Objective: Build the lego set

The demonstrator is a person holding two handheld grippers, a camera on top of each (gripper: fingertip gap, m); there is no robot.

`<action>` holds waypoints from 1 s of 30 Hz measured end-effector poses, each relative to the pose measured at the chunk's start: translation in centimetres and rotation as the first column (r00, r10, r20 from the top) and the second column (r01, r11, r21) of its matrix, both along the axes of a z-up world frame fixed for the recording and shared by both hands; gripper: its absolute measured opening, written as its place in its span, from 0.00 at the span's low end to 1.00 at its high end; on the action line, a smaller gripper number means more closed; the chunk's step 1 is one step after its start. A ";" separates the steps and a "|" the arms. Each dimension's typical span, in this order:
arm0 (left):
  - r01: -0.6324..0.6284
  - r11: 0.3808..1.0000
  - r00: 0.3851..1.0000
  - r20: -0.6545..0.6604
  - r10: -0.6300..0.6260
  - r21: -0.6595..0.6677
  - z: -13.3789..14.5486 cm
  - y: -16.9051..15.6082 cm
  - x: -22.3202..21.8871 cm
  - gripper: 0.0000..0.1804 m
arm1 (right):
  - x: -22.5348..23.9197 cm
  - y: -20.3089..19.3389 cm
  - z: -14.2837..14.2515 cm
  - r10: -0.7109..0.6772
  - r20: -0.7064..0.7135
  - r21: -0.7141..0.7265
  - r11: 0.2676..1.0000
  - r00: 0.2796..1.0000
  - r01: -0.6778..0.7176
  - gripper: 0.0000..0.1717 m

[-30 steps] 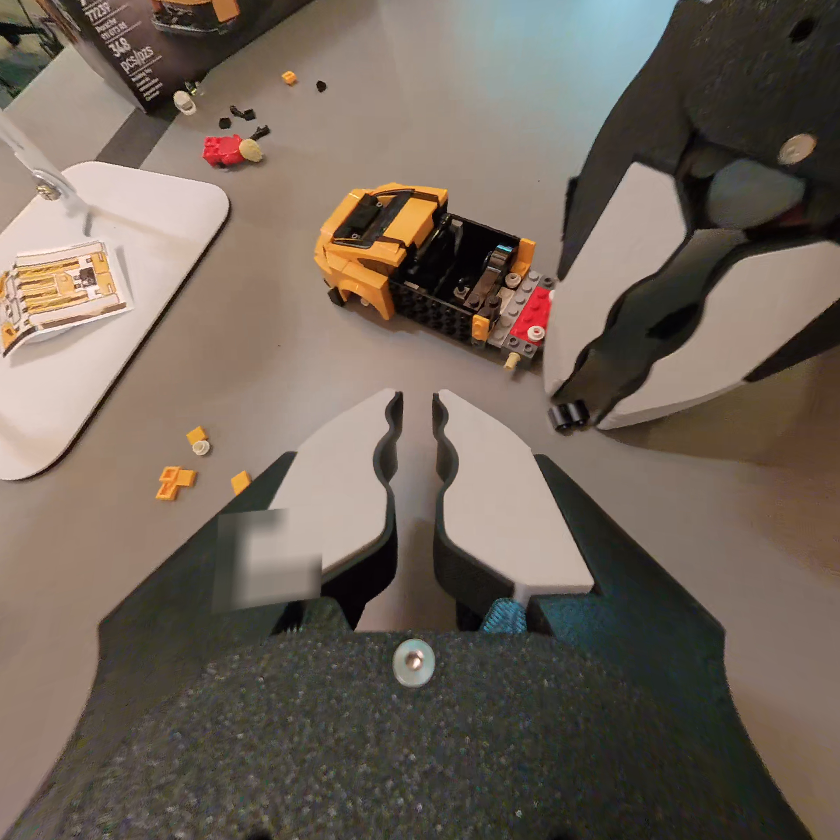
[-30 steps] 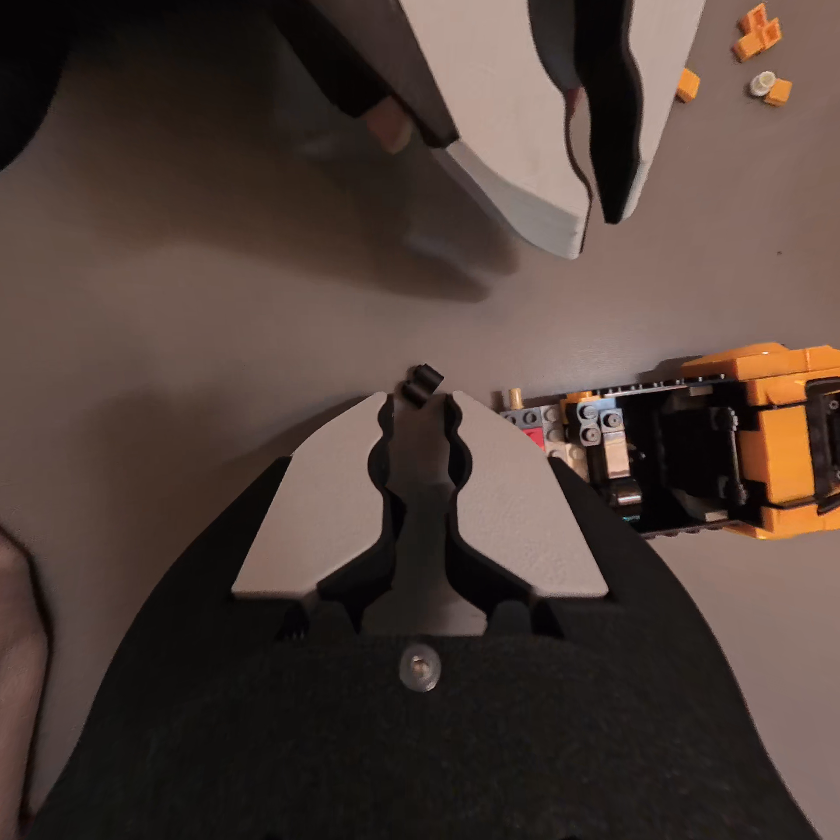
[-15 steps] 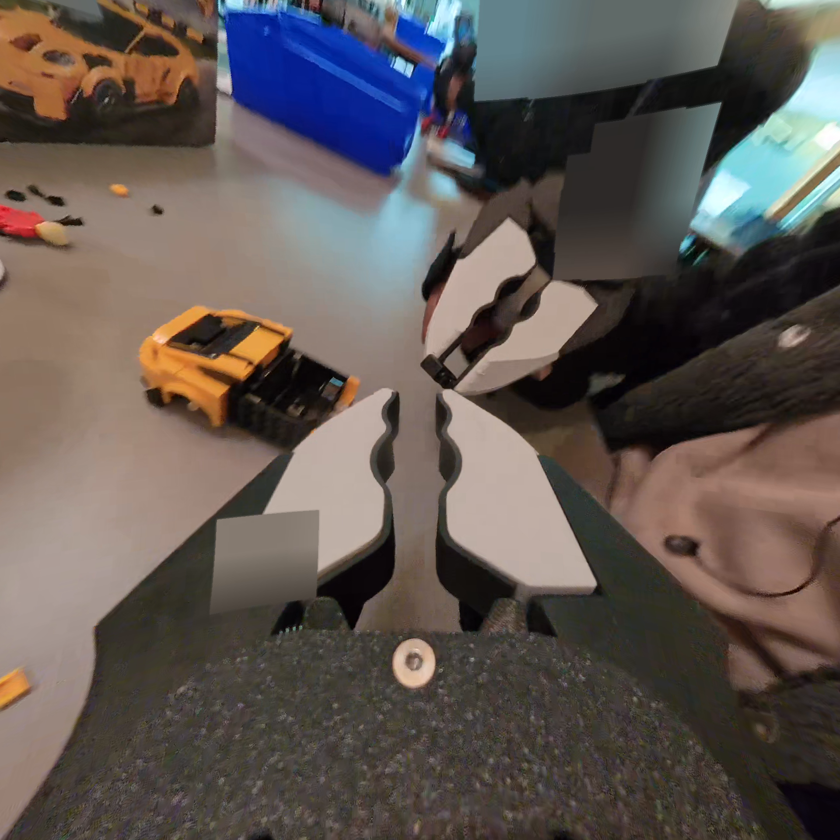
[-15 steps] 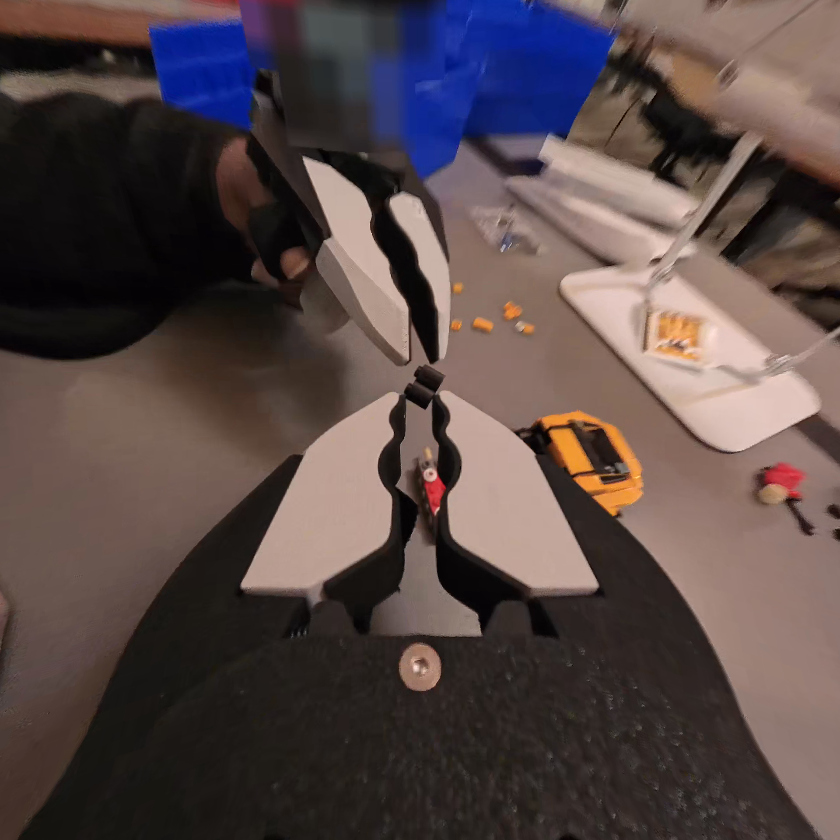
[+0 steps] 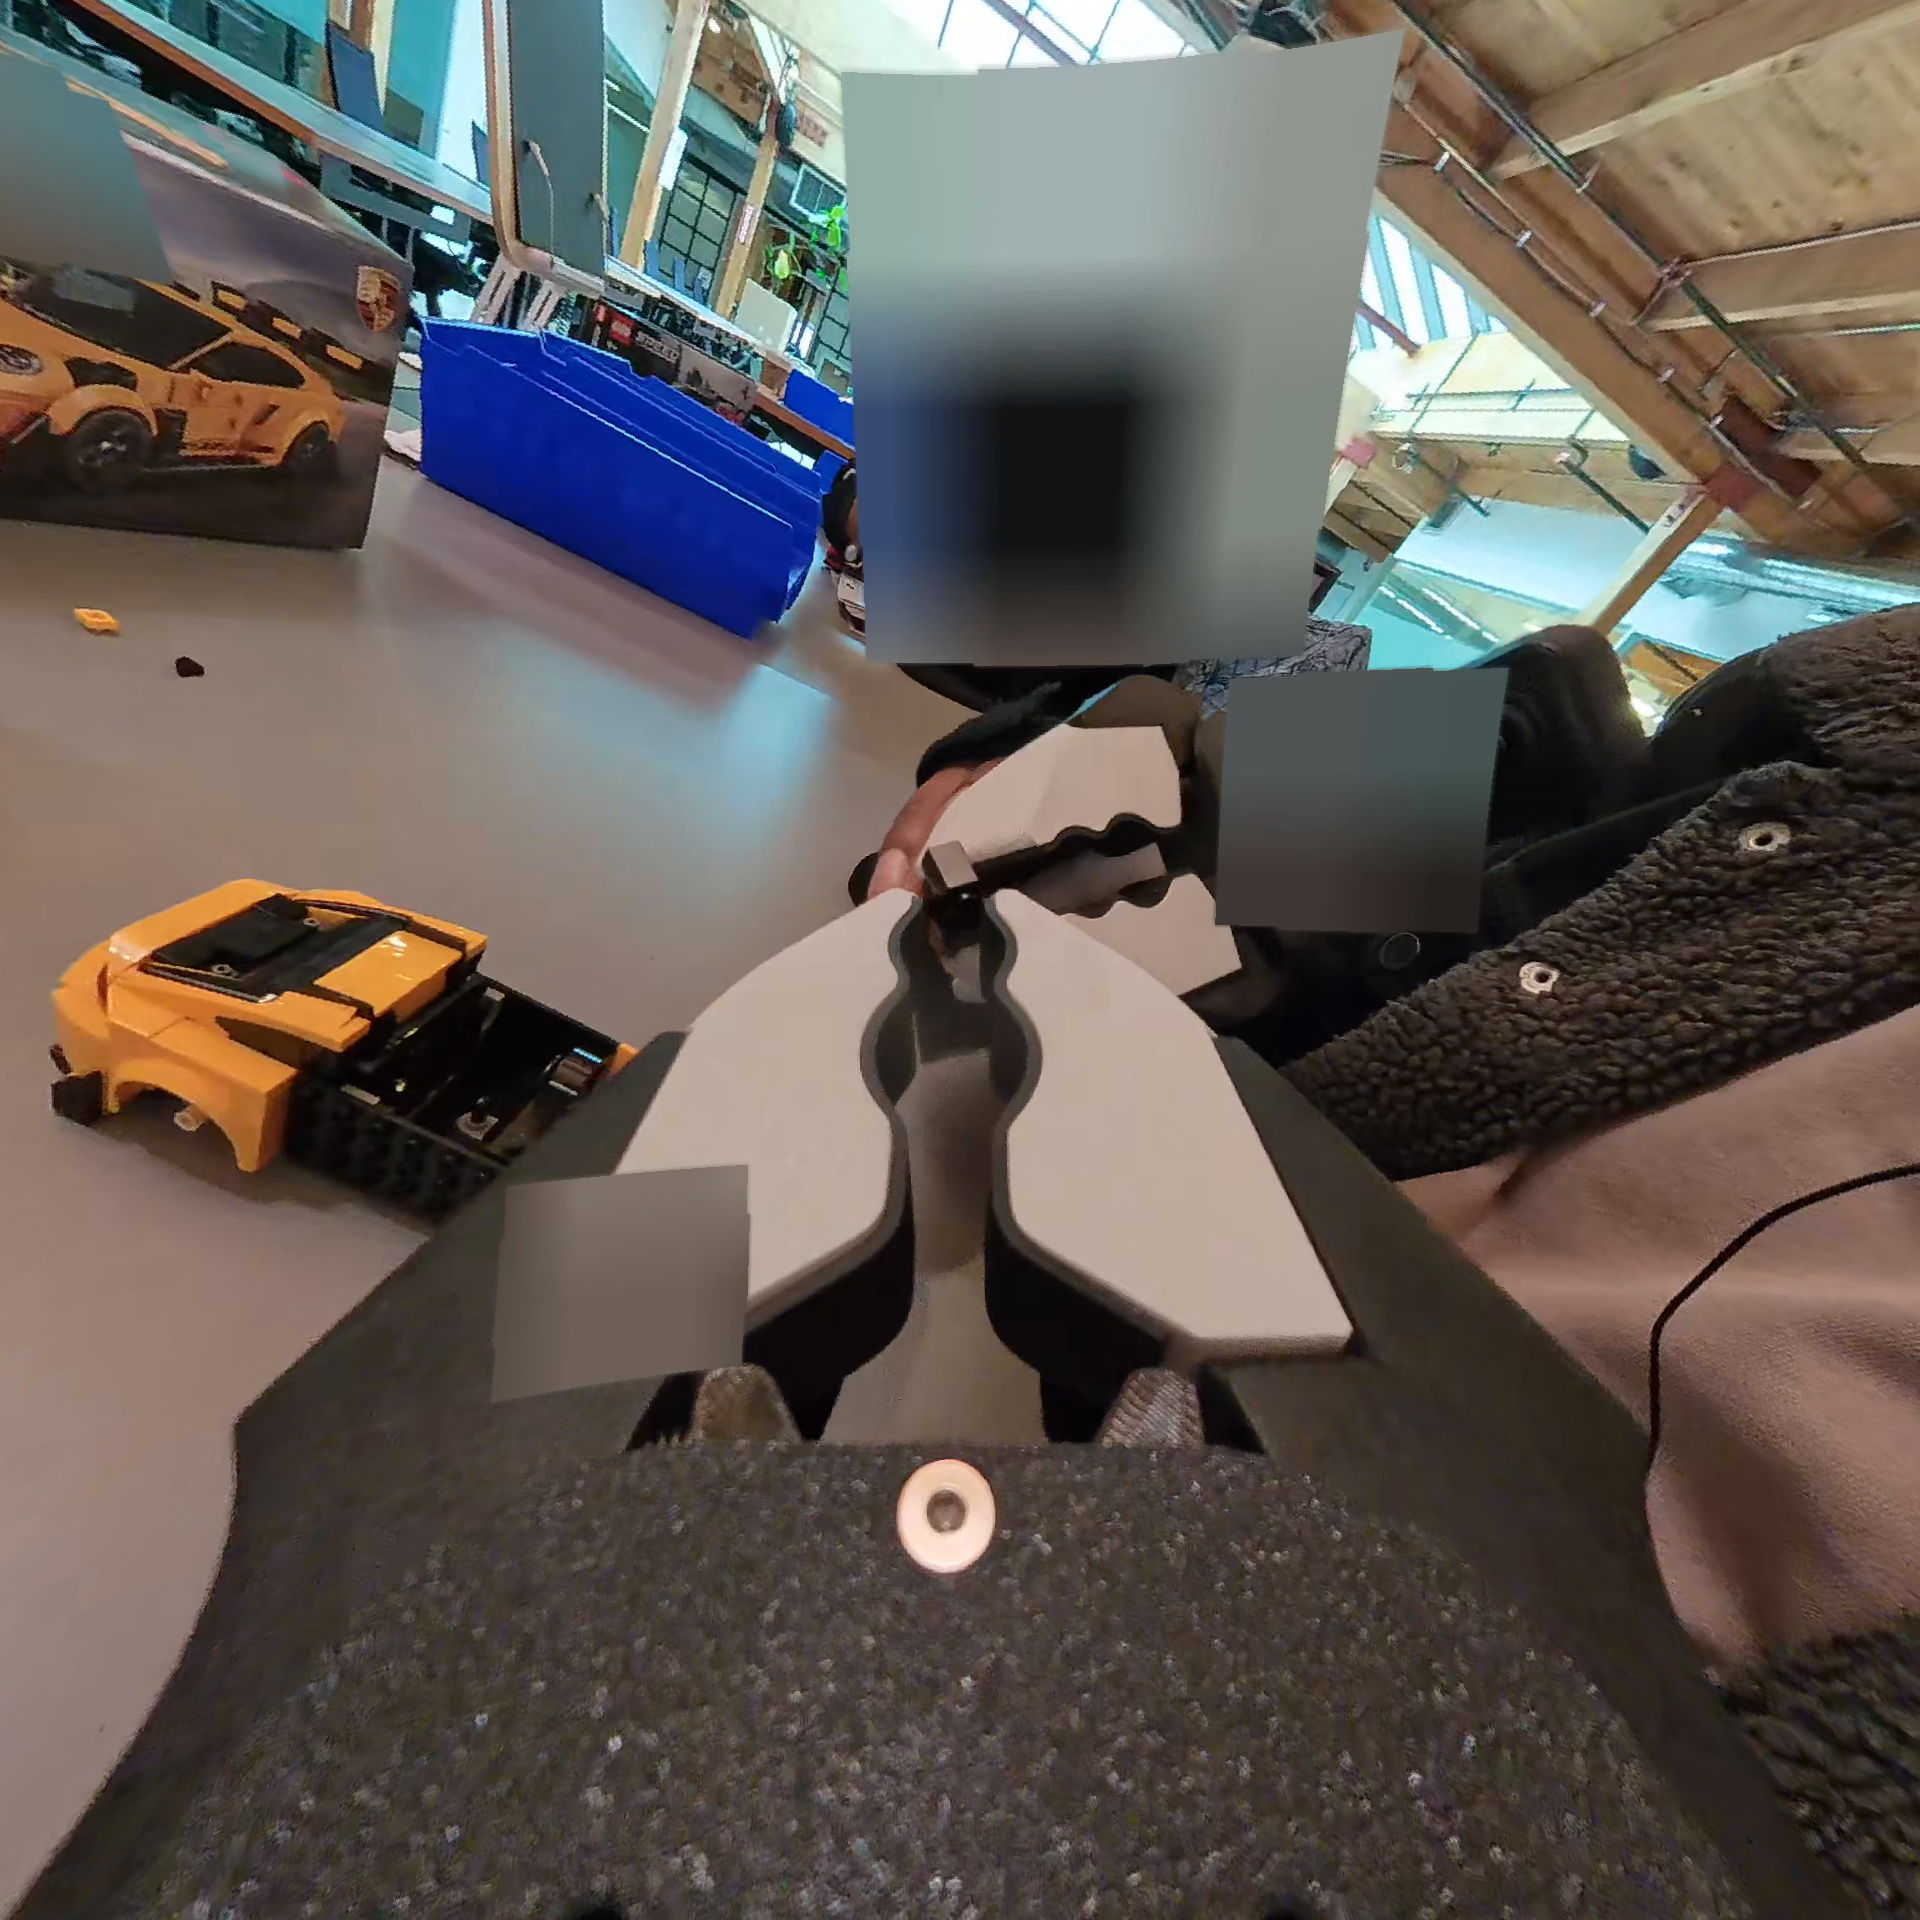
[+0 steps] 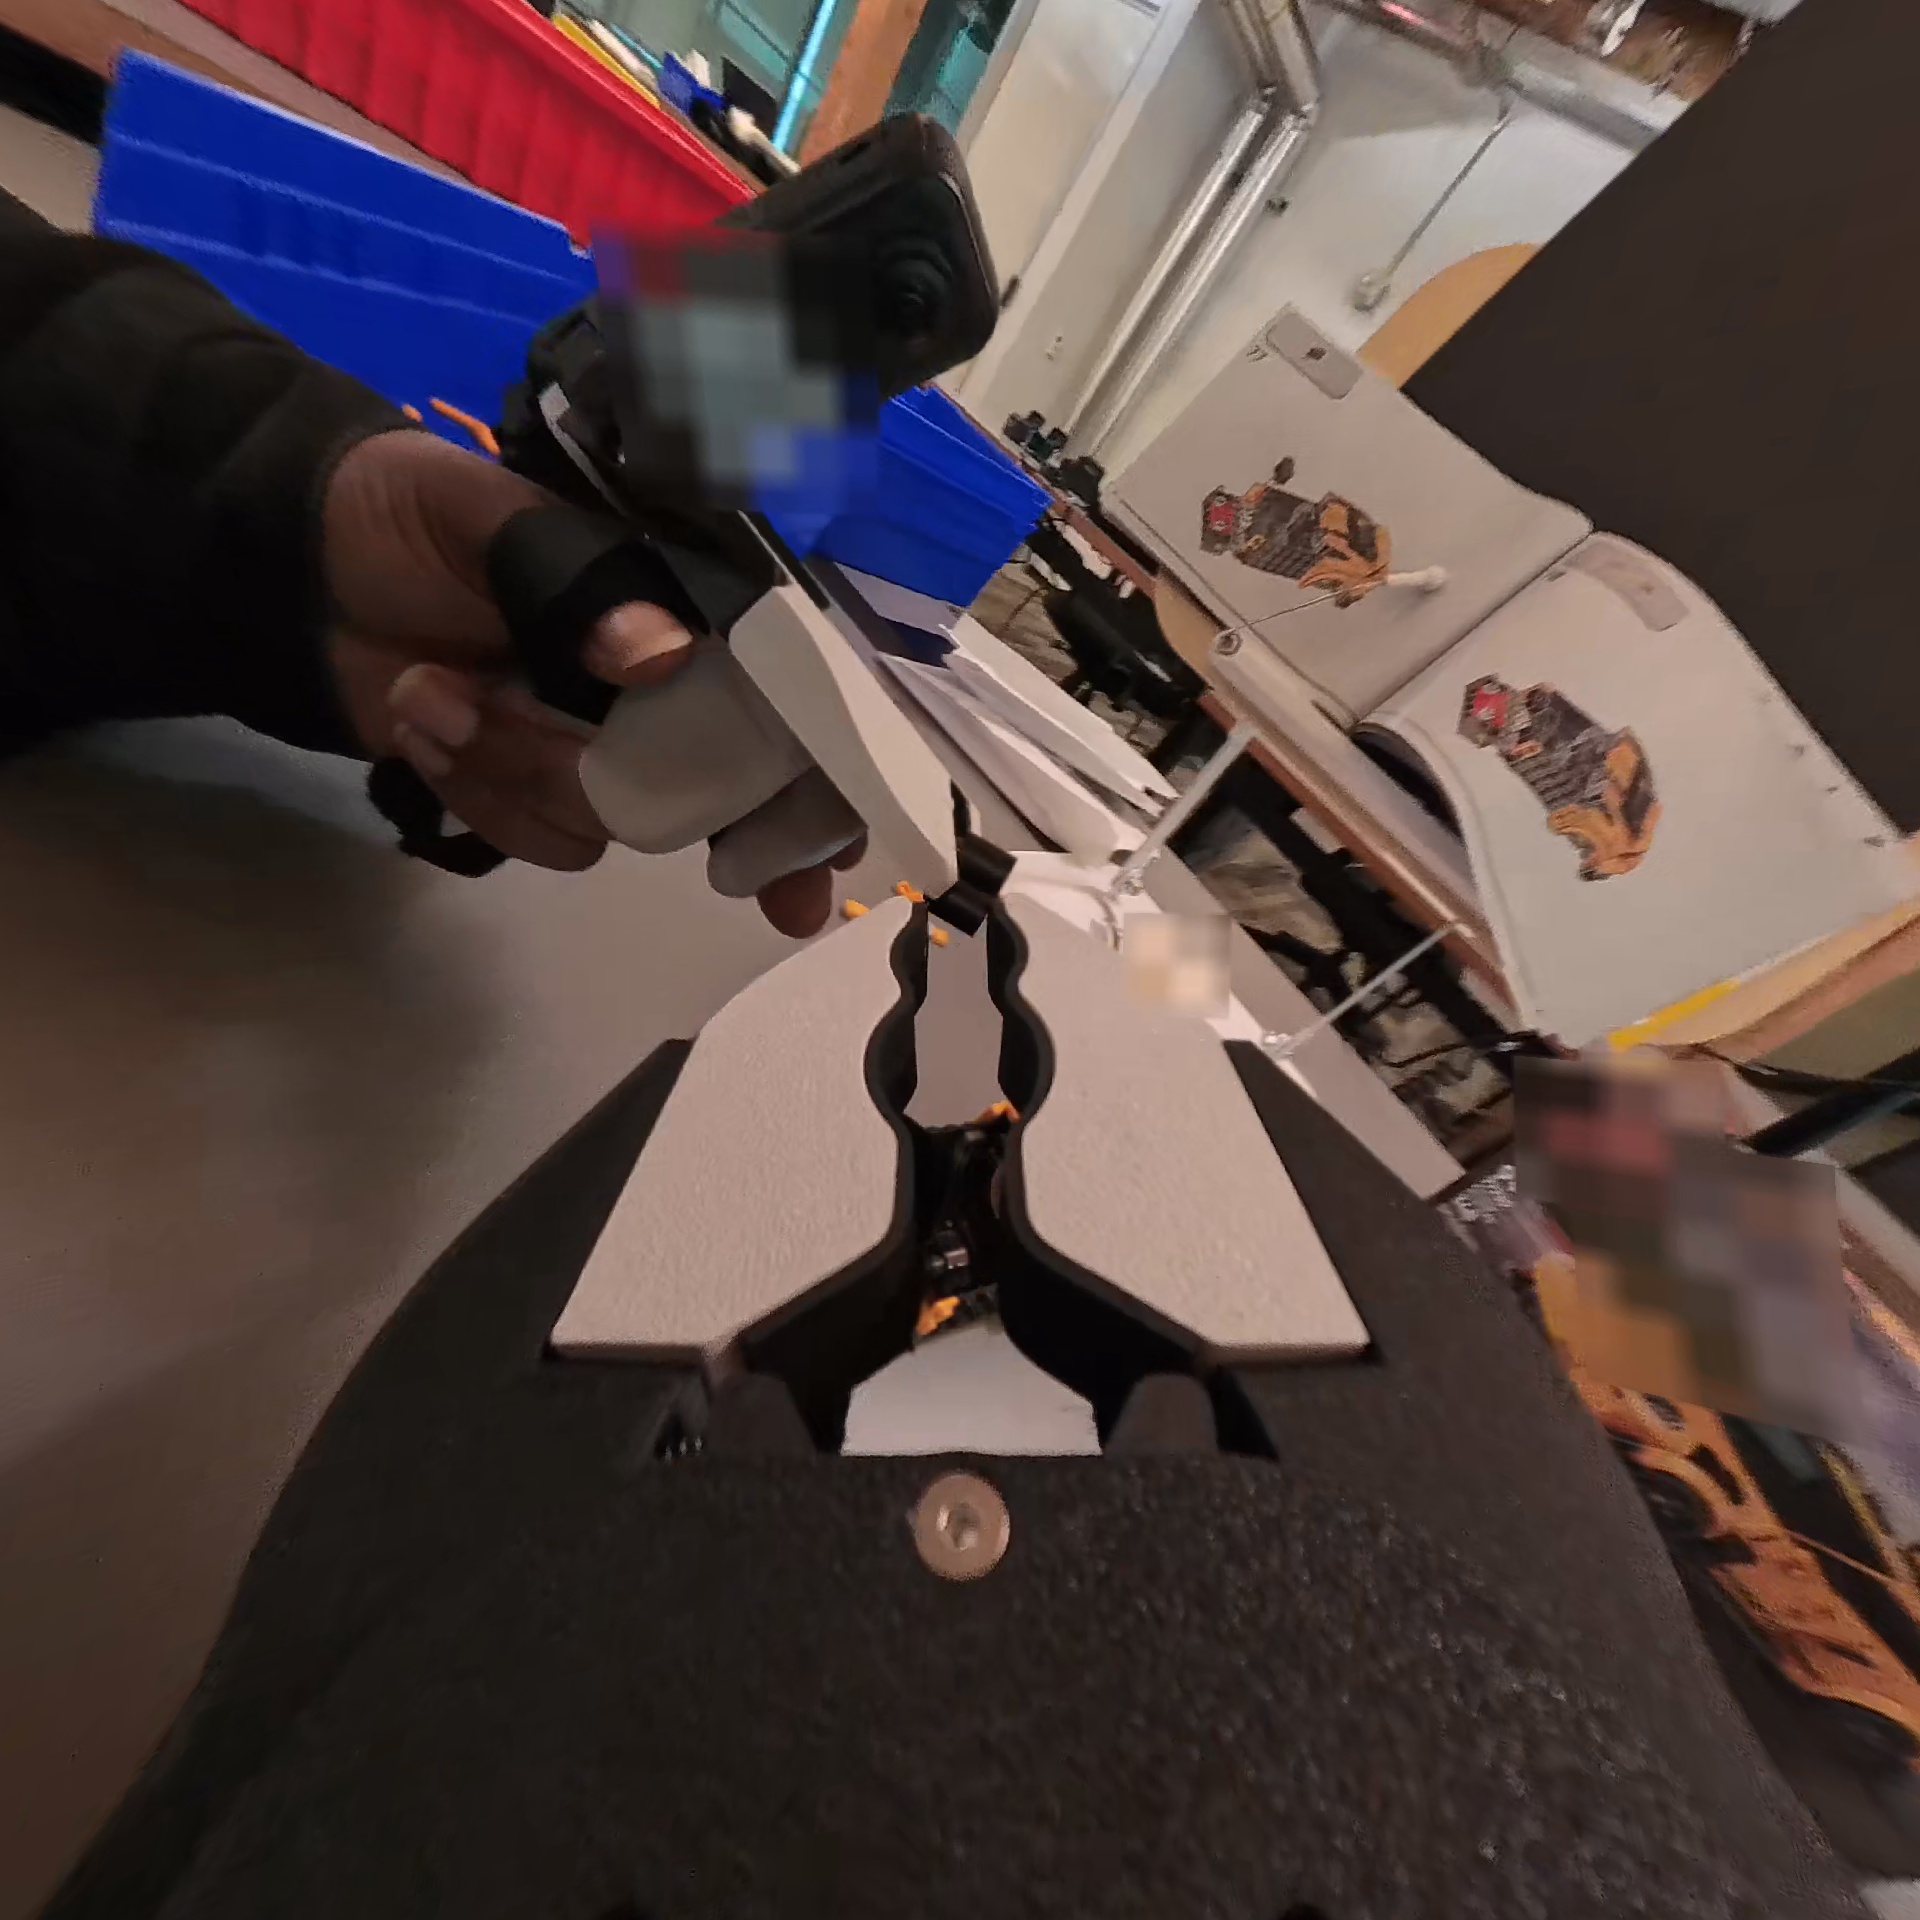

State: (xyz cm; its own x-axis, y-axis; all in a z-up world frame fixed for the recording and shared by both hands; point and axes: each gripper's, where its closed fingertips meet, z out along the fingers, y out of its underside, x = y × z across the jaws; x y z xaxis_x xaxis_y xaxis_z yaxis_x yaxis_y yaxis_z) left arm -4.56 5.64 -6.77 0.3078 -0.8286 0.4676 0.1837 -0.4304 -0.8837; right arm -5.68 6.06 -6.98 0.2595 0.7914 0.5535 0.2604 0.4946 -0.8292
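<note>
- Left gripper point(image 5: 951, 920): grey fingertips drawn close, clenched on the rounded lower end of a small black brick piece point(image 5: 948, 883), held clear of the table at 12 o'clock from the wrist.
- Right gripper point(image 6: 956, 920): tips likewise narrowed on the same black piece, gripping the end nearest its own wrist; seen from the left wrist, enters from 2 o'clock and meets the left tips nose to nose.
- So, one piece pinched by both tools at once, each on a different end, neither set of fingers released.
- Gloved hand point(image 6: 499, 675) at 10 o'clock in the right wrist view, wrapped round the left tool's handle.
- Dark fleece jacket point(image 5: 1662, 987) at 3 o'clock in the left wrist view, close behind the right tool.
- Half-built yellow-and-black brick car point(image 5: 281, 1023) on the grey table point(image 5: 520, 779) at 9 o'clock, well apart from both grippers, rear bay open.
- Loose orange bit point(image 5: 96, 620) farther out at 10 o'clock.
- Blue bin point(image 5: 623, 488) and a box bearing a yellow car picture point(image 5: 177, 384) at 11 o'clock, at the table's far side.
</note>
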 end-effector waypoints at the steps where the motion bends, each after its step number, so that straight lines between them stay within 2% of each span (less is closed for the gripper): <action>1: -0.006 1.000 1.000 -0.009 0.006 0.005 0.0 0.0 0.0 0.05 | 0.0 0.1 0.0 -0.016 0.008 0.030 0.999 1.000 0.016 0.06; 4: -0.008 0.999 0.999 -0.040 0.010 0.033 -0.2 0.0 0.0 0.04 | 0.0 0.0 -0.1 -0.037 0.030 0.117 0.993 0.999 0.033 0.06; 6: 0.003 0.995 0.996 -0.094 0.006 0.100 -0.3 -0.3 -0.1 0.04 | 0.0 -0.3 -0.3 -0.009 0.056 0.114 0.994 0.998 0.002 0.06; 9: 0.020 0.963 0.983 -0.183 0.031 0.270 0.2 -1.0 -0.5 0.04 | 0.3 -1.4 -0.3 0.129 0.113 -0.031 0.992 0.985 -0.126 0.10; 12: 0.070 0.928 0.933 -0.353 0.068 0.366 -1.3 -1.4 -0.2 0.04 | 0.8 -2.1 0.6 0.256 0.154 -0.148 0.961 0.954 -0.234 0.10; 17: 0.171 0.905 0.845 -0.530 0.069 0.390 -4.1 -2.0 1.0 0.04 | 1.6 -2.6 -1.5 0.367 0.409 -0.219 0.928 0.836 -0.300 0.08; 21: 0.207 0.892 0.798 -0.597 0.083 0.401 -5.1 -2.2 1.2 0.04 | 1.8 -3.1 -3.9 0.422 0.522 -0.276 0.906 0.741 -0.322 0.08; 26: 0.233 0.893 0.763 -0.642 0.078 0.386 -6.1 -2.3 1.1 0.04 | 1.4 -3.0 -4.9 0.433 0.531 -0.290 0.901 0.729 -0.324 0.04; 30: 0.202 0.894 0.801 -0.593 0.084 0.399 -5.2 -2.1 1.0 0.04 | 1.3 -2.8 -4.0 0.454 0.431 -0.319 0.885 0.780 -0.339 0.04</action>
State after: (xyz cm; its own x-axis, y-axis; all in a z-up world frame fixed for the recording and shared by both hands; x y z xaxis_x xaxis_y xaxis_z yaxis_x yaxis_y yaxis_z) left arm -3.54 3.55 -11.99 0.3427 -0.9207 -0.1865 -0.4384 0.0188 -0.8986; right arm -4.34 3.29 -11.02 -0.3574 0.8748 0.3270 0.4719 0.4713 -0.7451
